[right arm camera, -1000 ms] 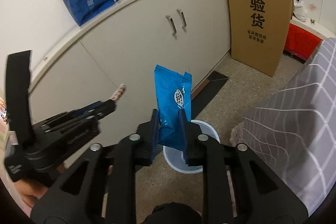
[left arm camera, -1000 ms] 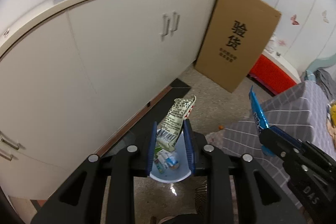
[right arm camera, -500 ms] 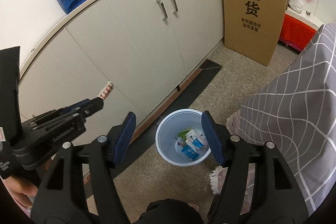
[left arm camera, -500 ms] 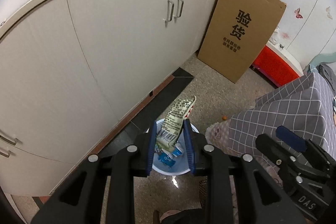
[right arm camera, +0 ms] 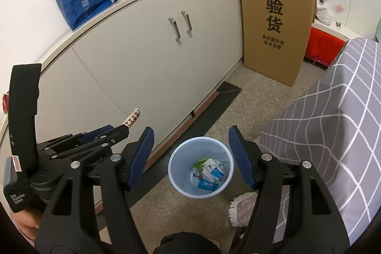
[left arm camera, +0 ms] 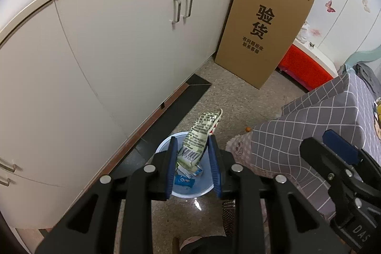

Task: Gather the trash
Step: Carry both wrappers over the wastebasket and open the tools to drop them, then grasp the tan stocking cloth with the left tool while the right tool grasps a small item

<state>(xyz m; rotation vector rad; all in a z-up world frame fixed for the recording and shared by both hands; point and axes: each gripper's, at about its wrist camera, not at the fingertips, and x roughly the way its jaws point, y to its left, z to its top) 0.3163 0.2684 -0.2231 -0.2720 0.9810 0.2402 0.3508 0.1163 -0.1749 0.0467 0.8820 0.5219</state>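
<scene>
A pale blue bin (right arm camera: 175, 160) stands on the floor by the cabinet, with several wrappers inside, a blue wrapper (right arm camera: 206, 184) among them. My right gripper (right arm camera: 190, 131) hangs above the bin, open, with nothing between its fingers. My left gripper (left arm camera: 192, 141) is shut on a green-and-white printed wrapper (left arm camera: 201, 132), held upright over the same bin (left arm camera: 190, 194). The blue wrapper (left arm camera: 183, 181) shows below it in the bin. In the right wrist view the left gripper (right arm camera: 120, 132) reaches in from the left, and the wrapper's patterned end (right arm camera: 132, 116) sticks out.
White cabinet doors (left arm camera: 119, 51) run along the left. A tall cardboard box (left arm camera: 262, 27) leans at their far end, with a red box (left arm camera: 302, 68) behind it. A grey checked cloth (right arm camera: 333, 130) covers furniture on the right. A dark strip (right arm camera: 214, 108) lies along the cabinet's foot.
The right gripper opened and the blue wrapper it held dropped into the bin. The left gripper sank a little over the bin, still holding its wrapper.
</scene>
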